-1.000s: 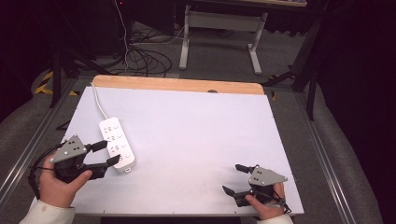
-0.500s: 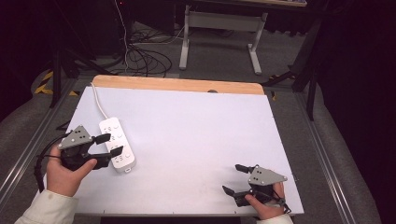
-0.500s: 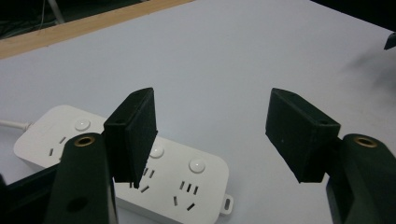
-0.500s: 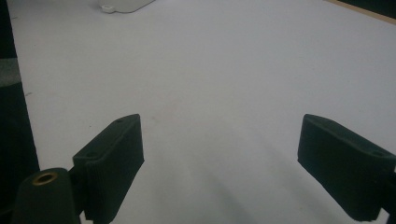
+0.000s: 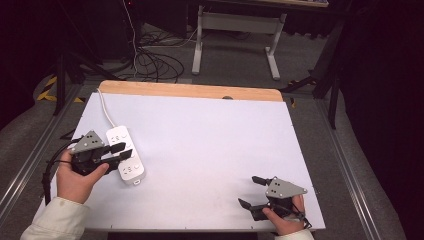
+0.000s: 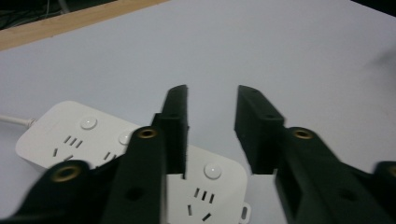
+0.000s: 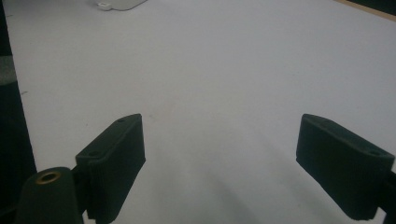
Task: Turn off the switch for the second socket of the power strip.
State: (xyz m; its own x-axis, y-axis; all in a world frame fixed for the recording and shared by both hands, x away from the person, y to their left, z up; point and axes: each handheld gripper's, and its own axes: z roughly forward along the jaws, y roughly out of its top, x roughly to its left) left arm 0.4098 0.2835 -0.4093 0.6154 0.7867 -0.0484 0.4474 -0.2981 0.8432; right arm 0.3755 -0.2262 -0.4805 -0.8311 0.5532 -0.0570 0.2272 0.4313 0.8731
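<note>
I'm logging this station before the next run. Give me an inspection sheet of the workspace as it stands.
Surface: white table top, wooden strip along the far edge.
Job's things: white power strip lying flat at the left, sockets up.
Clutter: nothing seen.
Grippers: left gripper over the power strip, jaws just been closing, one finger above its face, grip not yet seen; right gripper open over bare table.
Cables: power strip's white cord runs off the far edge.
Surroundings: desk frame and loose cables on the floor beyond.
</note>
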